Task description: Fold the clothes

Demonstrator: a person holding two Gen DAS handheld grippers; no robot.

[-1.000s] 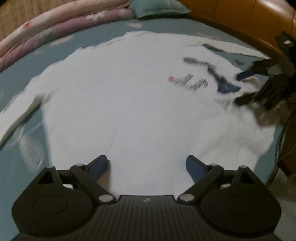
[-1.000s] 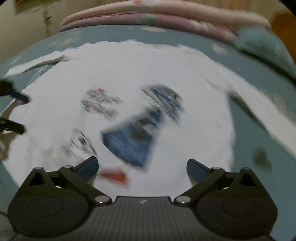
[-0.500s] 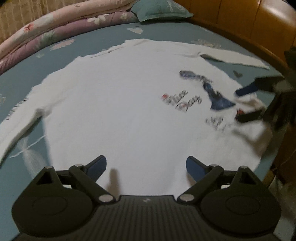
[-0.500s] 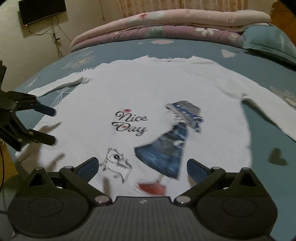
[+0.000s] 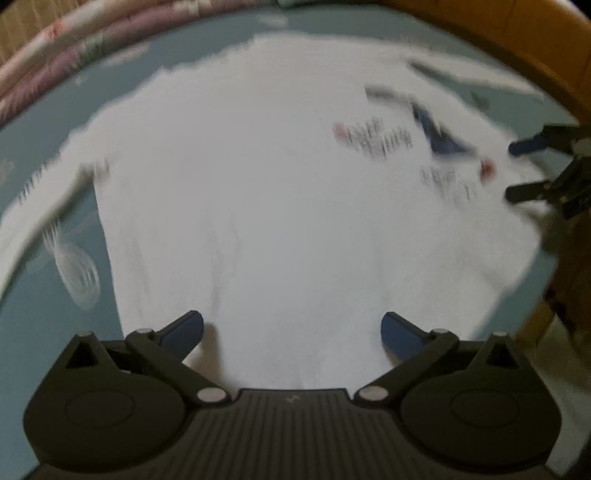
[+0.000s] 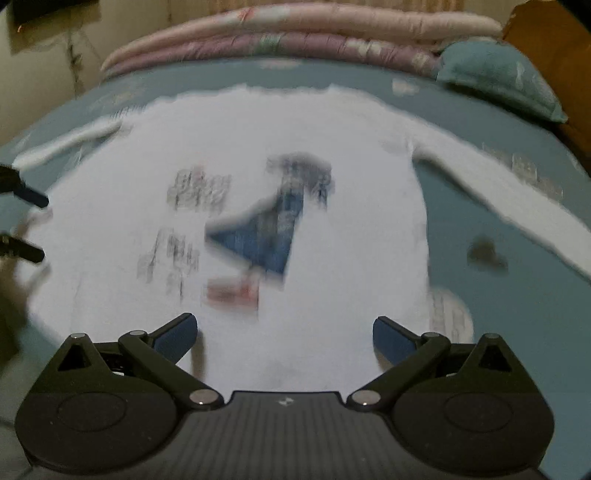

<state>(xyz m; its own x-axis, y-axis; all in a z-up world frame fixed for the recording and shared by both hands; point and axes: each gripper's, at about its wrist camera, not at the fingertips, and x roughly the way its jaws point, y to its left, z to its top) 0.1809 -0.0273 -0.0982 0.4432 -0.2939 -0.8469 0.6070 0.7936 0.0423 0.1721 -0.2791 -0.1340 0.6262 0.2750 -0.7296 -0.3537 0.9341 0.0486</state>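
Here, nearest the left wrist camera, the left gripper (image 5: 291,325) stands with its jaws spread wide, holding nothing, its blue fingertips (image 5: 188,326) poised over the near hem of a white long-sleeved shirt (image 5: 280,192); whether they touch the cloth cannot be told through the blur. In the right wrist view the right gripper (image 6: 284,330) is likewise spread wide and empty, its fingertips over the same near hem, further to the right along it. The shirt lies spread flat, front side up, on a bed covered by a teal sheet (image 6: 517,295), its hem near and its neck far. A printed picture (image 6: 266,229) of a figure in a blue dress sits on the shirt's chest, with blurred dark lettering (image 6: 197,190) to its left. One sleeve (image 6: 517,195) runs out to the right across the sheet, the other (image 6: 70,142) to the far left. From the left wrist camera, the right gripper appears at the right edge (image 5: 524,170), open beside the shirt's right hem corner; from the right wrist camera, two dark fingertips of the left gripper show at the left edge (image 6: 27,225). Further off lies a teal pillow (image 6: 498,79) at far right, and beyond it a rolled pink and purple quilt (image 6: 295,33) along the far side of the bed. A wooden bed frame (image 5: 517,40) curves round the right.
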